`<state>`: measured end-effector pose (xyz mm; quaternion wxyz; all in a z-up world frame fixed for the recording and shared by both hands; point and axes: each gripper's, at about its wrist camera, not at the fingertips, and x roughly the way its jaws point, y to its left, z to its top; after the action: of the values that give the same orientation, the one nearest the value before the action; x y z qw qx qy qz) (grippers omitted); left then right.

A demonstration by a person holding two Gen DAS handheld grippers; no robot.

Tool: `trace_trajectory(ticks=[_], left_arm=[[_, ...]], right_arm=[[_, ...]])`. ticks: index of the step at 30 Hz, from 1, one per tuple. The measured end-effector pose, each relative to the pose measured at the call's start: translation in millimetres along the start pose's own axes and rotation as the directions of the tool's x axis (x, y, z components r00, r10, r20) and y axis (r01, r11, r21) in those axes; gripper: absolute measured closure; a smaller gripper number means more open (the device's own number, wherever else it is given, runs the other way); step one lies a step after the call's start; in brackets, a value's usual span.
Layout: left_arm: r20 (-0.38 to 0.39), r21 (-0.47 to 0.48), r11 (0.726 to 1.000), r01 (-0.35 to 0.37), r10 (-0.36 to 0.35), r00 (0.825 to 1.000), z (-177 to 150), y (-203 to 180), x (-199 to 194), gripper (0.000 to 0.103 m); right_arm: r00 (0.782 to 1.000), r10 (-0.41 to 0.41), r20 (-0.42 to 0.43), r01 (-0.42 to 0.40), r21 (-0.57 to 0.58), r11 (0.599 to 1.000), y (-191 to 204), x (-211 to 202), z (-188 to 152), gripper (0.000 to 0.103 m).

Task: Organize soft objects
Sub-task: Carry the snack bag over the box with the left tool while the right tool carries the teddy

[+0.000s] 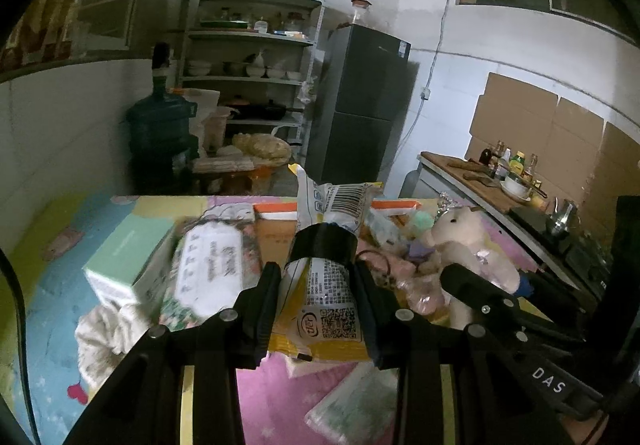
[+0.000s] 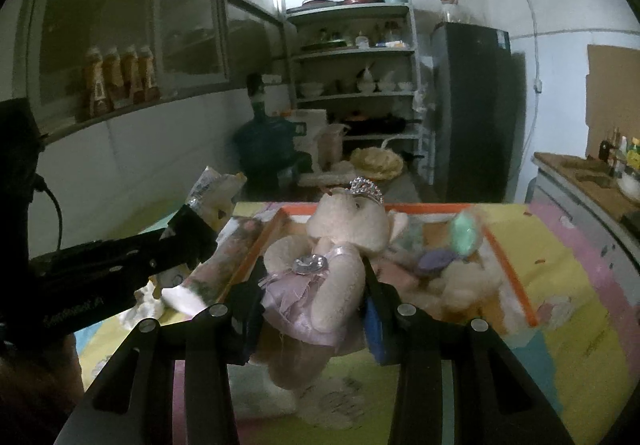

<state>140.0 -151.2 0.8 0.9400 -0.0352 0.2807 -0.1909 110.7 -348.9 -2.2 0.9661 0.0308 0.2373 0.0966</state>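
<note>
Clearly both tools are loaded: the left gripper (image 1: 316,297) is clamped on a yellow-and-white snack packet (image 1: 328,245) held above the mat, while the right gripper (image 2: 312,301) squeezes a cream plush toy (image 2: 332,265) in a lilac dress, hanging at the near edge of the orange-rimmed tray (image 2: 508,265). To my eye, the toy should go forward over a free patch among the plushies, low, before the jaws part; the packet looks crushable, so a light squeeze suits.
</note>
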Motion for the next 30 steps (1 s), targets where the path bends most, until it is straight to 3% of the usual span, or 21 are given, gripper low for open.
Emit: trace_trajectory(ticks=[11, 21, 30], left_arm=[[-0.033, -0.006, 1.0, -0.01, 0.01, 0.999, 24.7, -22.9, 41.0, 0.066], [-0.124, -0.058, 0.998, -0.012, 0.005, 0.992, 32.6, -25.0, 92.0, 0.066], [-0.173, -0.057, 0.997, -0.048, 0.037, 0.984, 36.0, -25.0, 127.4, 0.066]], right_arm=[[1.0, 0.016, -0.012, -0.017, -0.018, 1.0, -43.4, 13.0, 22.9, 0.061], [0.996, 0.047, -0.076, -0.043, 0.06, 0.997, -92.7, 45.2, 38.4, 0.061], [0.992, 0.056, -0.114, -0.049, 0.065, 0.997, -108.3, 71.8, 43.8, 0.061]])
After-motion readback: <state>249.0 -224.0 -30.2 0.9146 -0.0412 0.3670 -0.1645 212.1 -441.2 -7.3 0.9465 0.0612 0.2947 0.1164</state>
